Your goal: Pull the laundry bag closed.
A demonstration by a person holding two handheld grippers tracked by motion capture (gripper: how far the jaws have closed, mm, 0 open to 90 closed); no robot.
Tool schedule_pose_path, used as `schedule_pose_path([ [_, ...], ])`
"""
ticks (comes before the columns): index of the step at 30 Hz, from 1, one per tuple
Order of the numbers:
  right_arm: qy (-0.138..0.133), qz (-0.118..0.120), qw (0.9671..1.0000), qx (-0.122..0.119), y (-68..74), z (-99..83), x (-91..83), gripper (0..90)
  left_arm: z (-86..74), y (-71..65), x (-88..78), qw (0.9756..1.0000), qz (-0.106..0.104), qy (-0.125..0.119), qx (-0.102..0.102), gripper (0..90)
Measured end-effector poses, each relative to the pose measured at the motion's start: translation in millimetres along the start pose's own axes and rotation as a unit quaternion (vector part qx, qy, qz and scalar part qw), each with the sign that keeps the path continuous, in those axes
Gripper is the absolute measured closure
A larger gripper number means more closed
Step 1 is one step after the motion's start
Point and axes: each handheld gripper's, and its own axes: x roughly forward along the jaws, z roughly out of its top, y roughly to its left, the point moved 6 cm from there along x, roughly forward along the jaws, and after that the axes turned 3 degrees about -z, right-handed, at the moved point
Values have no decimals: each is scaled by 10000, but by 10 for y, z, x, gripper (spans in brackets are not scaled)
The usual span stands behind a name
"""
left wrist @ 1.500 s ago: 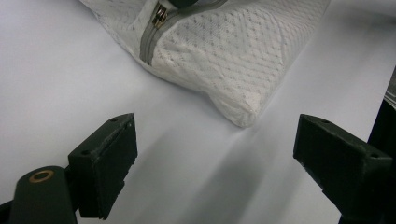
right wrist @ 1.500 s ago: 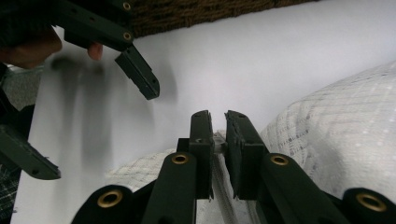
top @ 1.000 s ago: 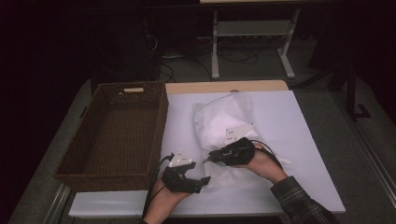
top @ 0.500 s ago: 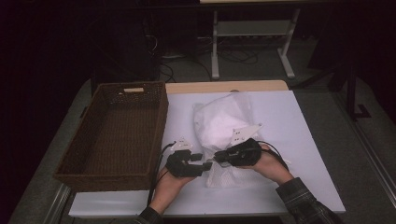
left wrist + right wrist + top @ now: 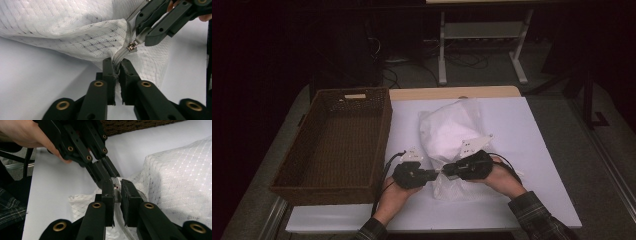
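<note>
Low in the middle of the high view, the left tongs (image 5: 435,174) have just been closing and now pinch the zipper (image 5: 119,60) at the near edge of the white mesh bag (image 5: 451,131). The right tongs (image 5: 445,172) meet them tip to tip, clamped on the zipper pull (image 5: 140,38). The bag lies mid-frame on the white tabletop (image 5: 532,135), with a brown wicker basket (image 5: 294,167) at left.

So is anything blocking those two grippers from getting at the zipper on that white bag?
Nothing visible. The left gripper has just closed on the zipper tape of the white mesh bag, and the right gripper pinches the zipper pull just beyond it. The wicker basket sits off to the side.
</note>
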Motion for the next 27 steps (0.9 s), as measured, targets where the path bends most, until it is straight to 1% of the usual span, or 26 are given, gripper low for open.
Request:
schedule_pose_path([
  [2, 17, 3, 10000, 16, 5, -13, 14, 811, -3, -7, -12, 9999, 51, 38, 80, 858],
  [6, 30, 38, 10000, 66, 15, -36, 40, 802, -8, -21, -35, 9998, 141, 19, 172, 861],
  [7, 35, 49, 10000, 68, 20, -41, 42, 792, -12, -27, -43, 9996, 190, 24, 229, 861],
  [8, 35, 52, 9999, 101, 28, -48, 40, 761, -18, -28, -48, 9994, 217, 35, 257, 862],
  [11, 50, 41, 9998, 173, 36, -87, 16, 716, -29, -26, -66, 9995, 229, -2, 235, 862],
  [13, 57, 51, 9997, 244, 42, -125, -6, 704, -37, -27, -77, 9993, 260, 5, 283, 862],
  [14, 54, 44, 9996, 272, 43, -151, -23, 704, -43, -29, -80, 9991, 279, 8, 319, 862],
  [16, 35, 77, 9994, 341, 46, -181, -50, 704, -57, -38, -79, 9991, 284, 22, 326, 862],
  [19, -26, 126, 9991, 412, 42, -180, -58, 704, -68, -46, -78, 9989, 284, 44, 366, 862],
  [20, -27, 136, 9989, 450, 36, -176, -44, 705, -73, -53, -82, 9989, 276, 46, 388, 862],
  [23, 55, 266, 9982, 531, 24, -189, 62, 705, -89, -57, -87, 9986, 275, 83, 435, 861],
  [27, 66, 407, 9976, 561, 31, -181, 134, 729, -102, -61, -85, 9983, 305, 117, 491, 861],
])
